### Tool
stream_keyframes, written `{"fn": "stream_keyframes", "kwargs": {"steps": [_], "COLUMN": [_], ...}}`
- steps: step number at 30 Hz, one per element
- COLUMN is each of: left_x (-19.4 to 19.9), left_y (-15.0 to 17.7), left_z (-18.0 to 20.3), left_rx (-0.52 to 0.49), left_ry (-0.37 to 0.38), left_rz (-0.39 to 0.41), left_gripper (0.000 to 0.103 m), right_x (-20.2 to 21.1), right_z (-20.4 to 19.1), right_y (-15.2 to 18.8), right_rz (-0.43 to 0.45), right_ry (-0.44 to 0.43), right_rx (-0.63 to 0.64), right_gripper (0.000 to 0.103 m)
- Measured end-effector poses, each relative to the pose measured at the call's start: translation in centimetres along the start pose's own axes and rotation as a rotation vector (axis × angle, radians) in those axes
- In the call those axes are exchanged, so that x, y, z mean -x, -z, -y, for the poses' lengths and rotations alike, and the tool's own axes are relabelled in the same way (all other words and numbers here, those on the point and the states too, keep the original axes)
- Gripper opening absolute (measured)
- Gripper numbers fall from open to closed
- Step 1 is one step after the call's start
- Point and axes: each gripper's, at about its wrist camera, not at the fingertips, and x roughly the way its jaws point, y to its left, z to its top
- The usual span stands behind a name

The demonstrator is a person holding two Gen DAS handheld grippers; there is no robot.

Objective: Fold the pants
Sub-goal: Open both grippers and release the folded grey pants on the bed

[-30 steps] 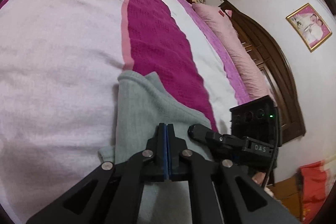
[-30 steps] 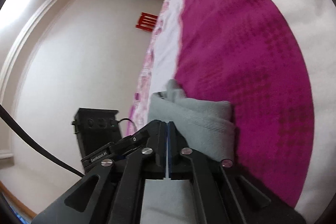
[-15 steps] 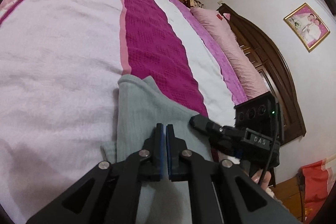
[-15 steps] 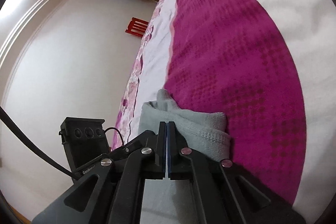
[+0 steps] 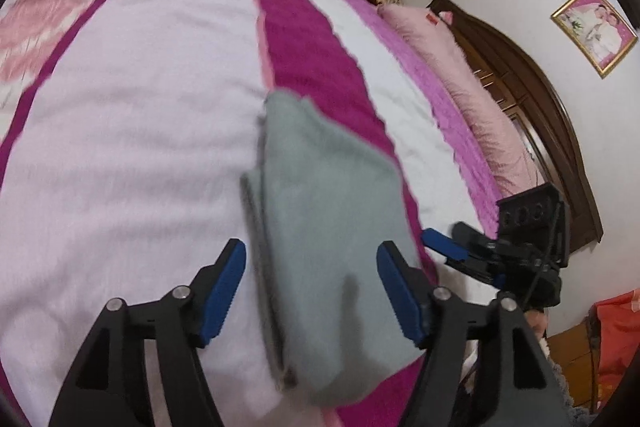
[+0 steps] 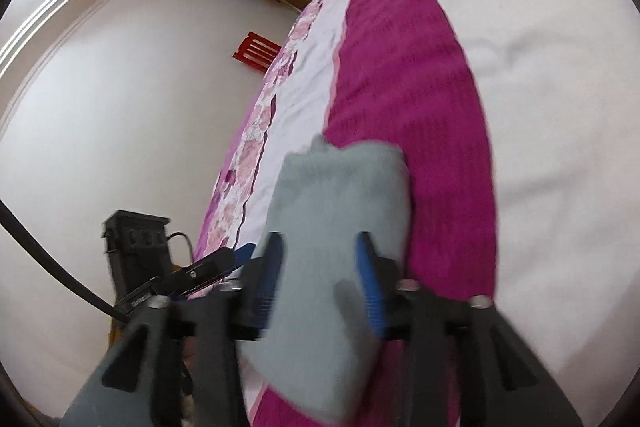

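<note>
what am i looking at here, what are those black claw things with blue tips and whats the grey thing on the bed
Those are two hand-held grippers; a person carries one in each hand, and each has a wide-angle camera looking out along its two fingers. One picture is from the left gripper, the other from the right gripper. In the left view you can also see the right gripper off to the side.

The grey thing is a pair of pants, already folded into a compact bundle, lying on the bed cover across its magenta stripe.

Nothing is held now: both grippers' jaws have just been opening, and the blue pads stand clear of the cloth.
</note>
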Motion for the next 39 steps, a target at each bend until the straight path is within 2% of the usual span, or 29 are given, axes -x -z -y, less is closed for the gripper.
{"fn": "stream_keyframes", "kwargs": {"steps": [3,5,6,10,16,19,20,21,22,24,26,30,33,37,39], "left_x": [-1.0,-1.8,-2.2,-3.3,-5.1,-5.2,-5.2,-5.1,-4.9,-4.5,-4.2,-4.2,-4.8,-7.3,-9.0], "left_y": [1.0,1.3,1.3,0.6,-1.6,-1.8,-1.8,-1.7,-1.5,-1.4,-1.6,-3.9,-6.1,-6.9,-6.6], "left_z": [-0.9,-1.2,-1.2,-1.4,-1.7,-1.6,-1.4,-1.3,-1.3,-1.0,0.2,3.2,4.7,4.8,4.0], "left_rx": [0.032,0.062,0.069,0.077,0.111,0.111,0.103,0.093,0.093,0.110,0.082,0.050,0.047,0.060,0.064], "left_ry": [0.034,0.127,0.144,0.150,0.187,0.177,0.162,0.131,0.103,0.096,0.061,0.073,0.117,0.146,0.119], "left_rz": [-0.061,-0.099,-0.112,-0.098,-0.062,-0.048,-0.047,-0.045,-0.040,-0.025,-0.014,0.019,0.043,0.021,0.012], "left_gripper": [0.073,0.073,0.073,0.074,0.075,0.071,0.067,0.051,0.048,0.045,0.044,0.042,0.042,0.042,0.042], "right_x": [0.6,0.3,-0.2,-2.1,-4.1,-4.6,-4.6,-4.6,-4.6,-4.5,-4.2,-2.8,-1.3,-0.1,-0.3], "right_z": [0.6,1.3,1.5,1.8,1.9,1.6,1.5,1.4,1.4,1.1,0.8,0.3,0.9,2.6,4.0], "right_y": [1.0,1.3,1.5,1.3,-0.1,-0.4,-0.5,-0.5,-0.4,-0.4,-0.8,-2.4,-4.7,-8.1,-9.4], "right_rz": [-0.023,-0.064,-0.093,-0.134,-0.135,-0.112,-0.109,-0.103,-0.100,-0.101,-0.098,-0.052,-0.022,-0.033,-0.043], "right_ry": [0.018,-0.026,-0.056,-0.029,-0.025,-0.023,-0.019,-0.005,0.015,0.014,0.016,0.057,0.035,0.044,0.072], "right_rx": [-0.006,-0.035,-0.045,-0.019,0.002,0.008,0.013,0.021,0.024,0.025,0.019,0.056,0.019,-0.014,-0.019], "right_gripper": [0.053,0.053,0.053,0.053,0.053,0.051,0.049,0.045,0.036,0.030,0.026,0.026,0.026,0.026,0.026]}}
